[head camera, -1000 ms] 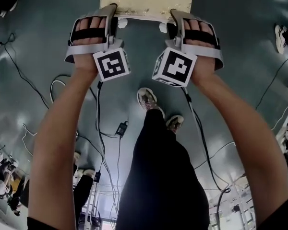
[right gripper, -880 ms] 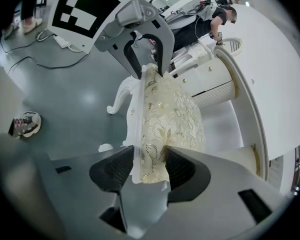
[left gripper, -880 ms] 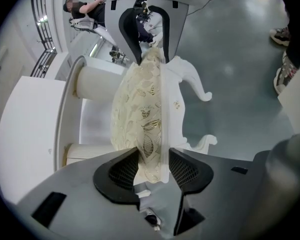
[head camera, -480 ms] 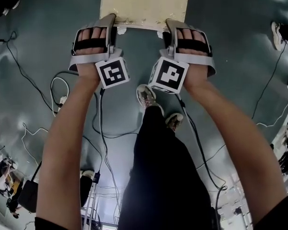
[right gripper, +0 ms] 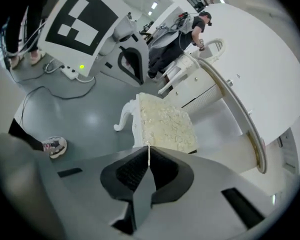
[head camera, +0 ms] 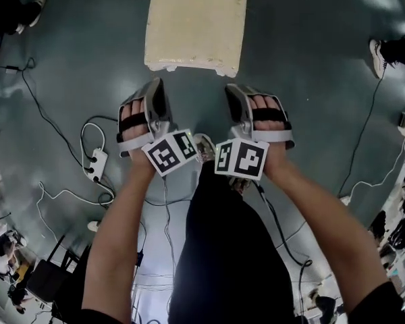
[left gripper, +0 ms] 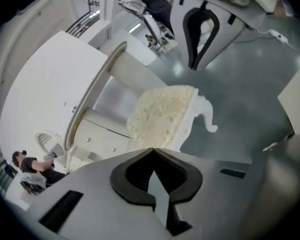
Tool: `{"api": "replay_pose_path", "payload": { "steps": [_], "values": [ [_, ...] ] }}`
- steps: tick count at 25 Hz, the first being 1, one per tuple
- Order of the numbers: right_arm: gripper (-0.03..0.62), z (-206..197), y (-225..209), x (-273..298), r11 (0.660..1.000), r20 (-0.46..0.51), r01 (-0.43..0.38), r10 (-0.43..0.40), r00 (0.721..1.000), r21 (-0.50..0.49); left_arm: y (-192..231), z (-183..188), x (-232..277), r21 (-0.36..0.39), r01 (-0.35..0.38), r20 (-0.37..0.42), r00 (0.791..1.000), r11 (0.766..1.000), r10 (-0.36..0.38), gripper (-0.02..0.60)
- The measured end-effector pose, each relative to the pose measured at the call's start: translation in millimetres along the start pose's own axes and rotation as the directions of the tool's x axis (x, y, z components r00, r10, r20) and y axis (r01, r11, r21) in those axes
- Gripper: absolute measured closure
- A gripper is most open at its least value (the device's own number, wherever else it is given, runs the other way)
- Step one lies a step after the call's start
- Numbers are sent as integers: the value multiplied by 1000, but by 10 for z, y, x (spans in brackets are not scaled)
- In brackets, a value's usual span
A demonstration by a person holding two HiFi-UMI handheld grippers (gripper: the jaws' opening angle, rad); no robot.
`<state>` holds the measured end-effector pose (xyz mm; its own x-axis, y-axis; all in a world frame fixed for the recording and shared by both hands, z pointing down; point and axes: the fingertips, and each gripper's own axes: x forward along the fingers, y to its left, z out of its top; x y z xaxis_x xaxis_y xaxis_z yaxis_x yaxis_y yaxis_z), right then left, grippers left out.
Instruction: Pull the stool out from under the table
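Just ahead of the left tool (head camera: 155, 86) and right tool (head camera: 231, 91), both clenched on nothing and apart from it, stood the stool (head camera: 196, 25), far end near the surface (left gripper: 50, 99), and loose cables (head camera: 82, 135) by the person's feet looked ready to trip a backward step.

The place looks like a lab or recording hall: a glossy grey floor (head camera: 310, 79) strewn with cables (head camera: 86, 132) and a power strip (head camera: 96, 164), a staged white round table (right gripper: 270, 74), and a person (right gripper: 190, 26) working at the far side.
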<state>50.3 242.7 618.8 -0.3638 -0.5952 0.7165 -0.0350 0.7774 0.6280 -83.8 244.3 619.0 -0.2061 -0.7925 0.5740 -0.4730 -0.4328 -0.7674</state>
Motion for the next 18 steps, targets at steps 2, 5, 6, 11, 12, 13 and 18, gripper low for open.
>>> {"api": "replay_pose_path", "payload": {
  "steps": [2,5,6,11,12,13,18],
  "values": [
    [585,39,-108,-261,996,23,-28,26,999,88,79,94,-292,-118,26,10,1000,993,-25,575],
    [588,157,-362,-723,969,90,-75,55,994,236,313,205,-738,-320,56,14,998,946,-54,575],
    [588,227,-455,-881,957,127,-92,58,990,276,413,225,-874,-395,65,13,998,916,-65,575],
    [588,554,-989,-1662,905,250,-121,16,968,408,890,387,-1516,-658,114,66,993,744,-94,575],
    [588,603,-1114,-1810,890,259,-118,-1,966,441,990,468,-1638,-676,130,91,992,725,-93,575],
    [588,647,-1232,-1948,873,265,-114,-18,964,475,1086,556,-1753,-687,147,119,989,712,-89,575],
    [588,765,-1731,-2555,792,259,-86,-94,961,605,1586,1000,-2254,-719,196,219,974,667,-51,575]
  ]
}}
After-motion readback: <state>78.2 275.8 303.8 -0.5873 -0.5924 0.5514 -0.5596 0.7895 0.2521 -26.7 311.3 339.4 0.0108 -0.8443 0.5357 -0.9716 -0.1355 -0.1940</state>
